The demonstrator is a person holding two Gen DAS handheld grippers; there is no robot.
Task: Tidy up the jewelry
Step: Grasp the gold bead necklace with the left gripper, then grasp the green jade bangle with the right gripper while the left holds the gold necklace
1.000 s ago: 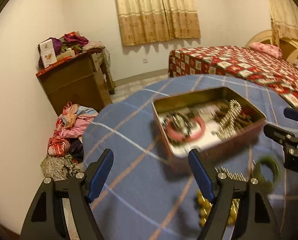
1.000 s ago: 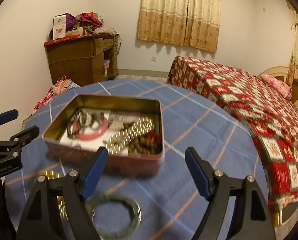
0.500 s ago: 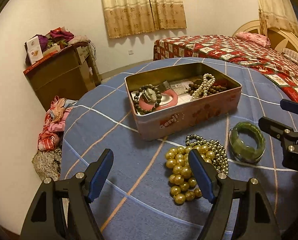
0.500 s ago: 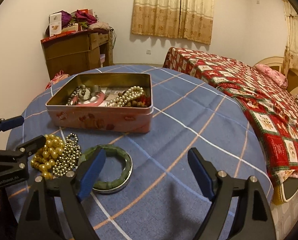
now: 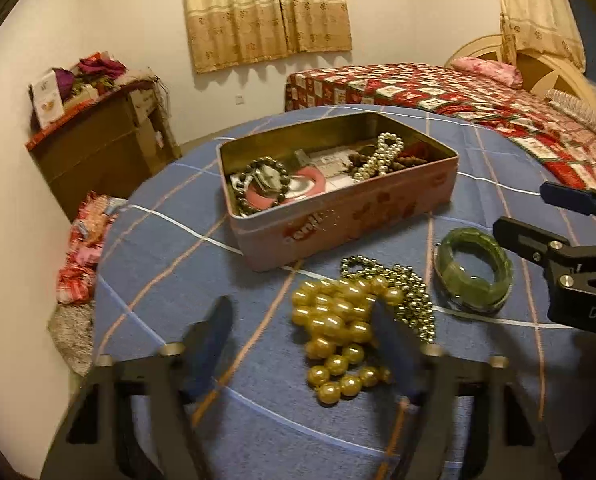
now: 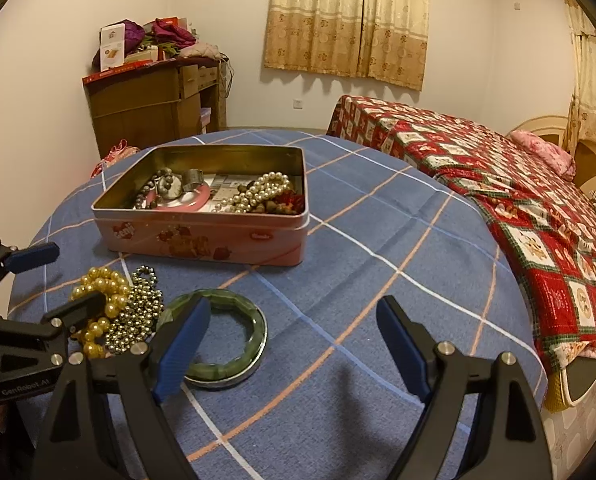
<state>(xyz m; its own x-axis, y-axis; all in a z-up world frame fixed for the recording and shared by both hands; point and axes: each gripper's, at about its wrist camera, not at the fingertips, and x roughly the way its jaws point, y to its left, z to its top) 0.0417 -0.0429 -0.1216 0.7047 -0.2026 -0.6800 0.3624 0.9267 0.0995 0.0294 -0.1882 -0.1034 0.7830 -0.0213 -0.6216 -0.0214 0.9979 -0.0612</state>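
Observation:
A pink tin [image 5: 338, 224] [image 6: 202, 236] stands open on the blue checked tablecloth [image 6: 378, 240], holding bead bracelets, a watch, a pink bangle and pearls. In front of it lie a gold large-bead necklace [image 5: 334, 324] [image 6: 98, 284], a small-bead chain [image 5: 410, 292] [image 6: 138, 312] and a green bangle [image 5: 472, 294] [image 6: 228, 372]. My left gripper [image 5: 306, 340] [image 6: 54, 280] hangs low over the gold necklace. Its jaws are closing, blurred, with the beads partly between them and not pressed. My right gripper [image 6: 294, 344] [image 5: 538, 216] is open, its left finger over the bangle, nothing gripped.
A bed with a red patchwork cover [image 6: 518, 200] runs along the table's right side. A wooden cabinet [image 6: 146, 108] piled with clothes stands by the far wall. More clothes lie on the floor [image 5: 82, 248] at the table's left edge.
Both views pulled back from the tin and sank, so the beads and bangle came into view. In the last half second the left jaws began narrowing around the gold necklace; the right gripper stayed still.

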